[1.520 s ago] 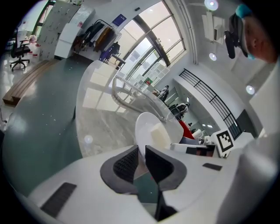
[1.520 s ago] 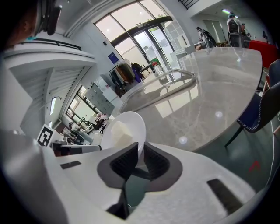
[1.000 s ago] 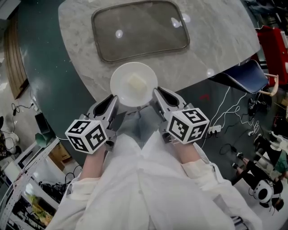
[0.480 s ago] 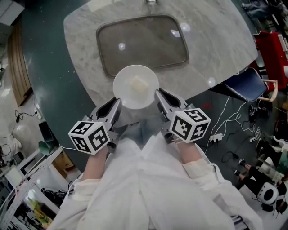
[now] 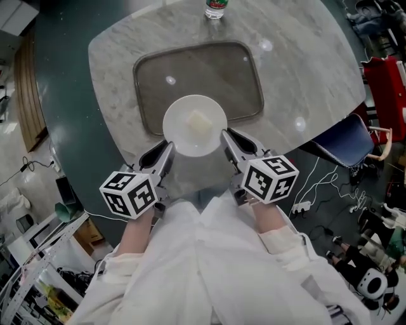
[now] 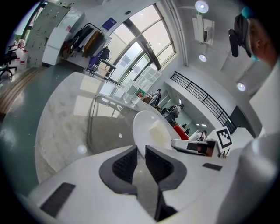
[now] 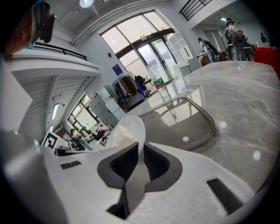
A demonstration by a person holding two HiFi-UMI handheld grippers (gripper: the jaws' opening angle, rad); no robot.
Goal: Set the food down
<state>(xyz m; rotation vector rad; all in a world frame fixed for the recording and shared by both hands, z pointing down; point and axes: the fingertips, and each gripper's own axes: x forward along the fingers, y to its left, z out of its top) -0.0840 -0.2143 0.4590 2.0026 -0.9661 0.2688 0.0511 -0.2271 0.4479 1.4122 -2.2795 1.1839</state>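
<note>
1. Two grippers are clamped on one white plate [image 5: 181, 136]: the left gripper [image 5: 166, 149] is pinched on its left rim, the right gripper [image 5: 228, 136] on its right rim.
2. A pale block of food [image 5: 198, 120] is seen lying at the plate's middle.
3. The plate is held over the near rim of the tray [image 5: 144, 95] on the marble table [image 5: 304, 57].
4. A bottle [image 5: 216, 7] is spotted at the table's far edge.

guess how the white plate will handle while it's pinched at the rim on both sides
The plate looks rigid and probably glossy, so its thin rim could slip between the left tongs and right tongs. If it tilts, the pale food block would likely slide across it.
</note>
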